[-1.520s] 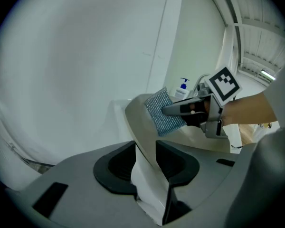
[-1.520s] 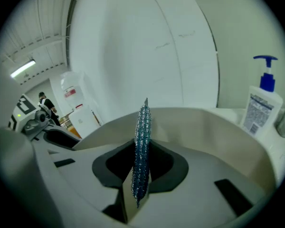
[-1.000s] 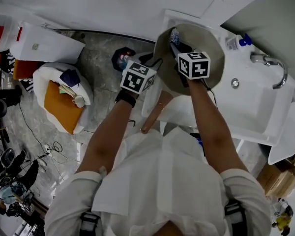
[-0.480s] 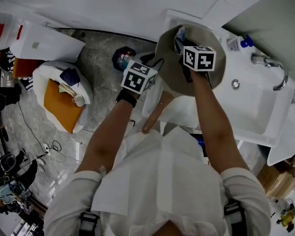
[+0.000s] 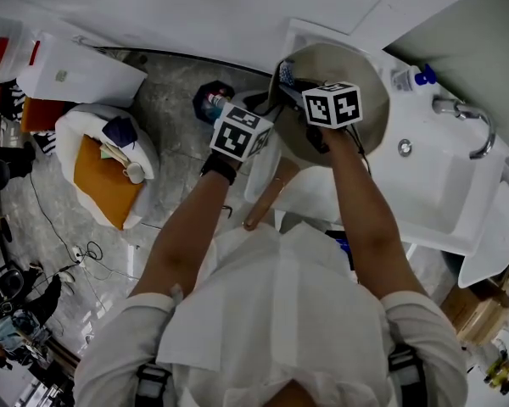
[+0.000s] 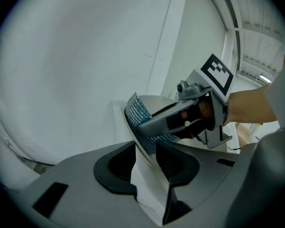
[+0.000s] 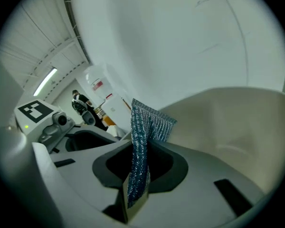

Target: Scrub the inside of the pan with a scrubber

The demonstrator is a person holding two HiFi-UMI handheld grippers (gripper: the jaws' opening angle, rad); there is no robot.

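The left gripper point(image 6: 145, 152) clamps the rim of the round beige pan point(image 5: 360, 62), apparently steadying it above the white sink point(image 5: 441, 195). The right gripper point(image 7: 138, 167) pinches the blue woven scrubber point(image 7: 143, 122) against the pan's inside wall just ahead.

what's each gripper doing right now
left gripper: shut on the rim of the pan
right gripper: shut on the scrubber
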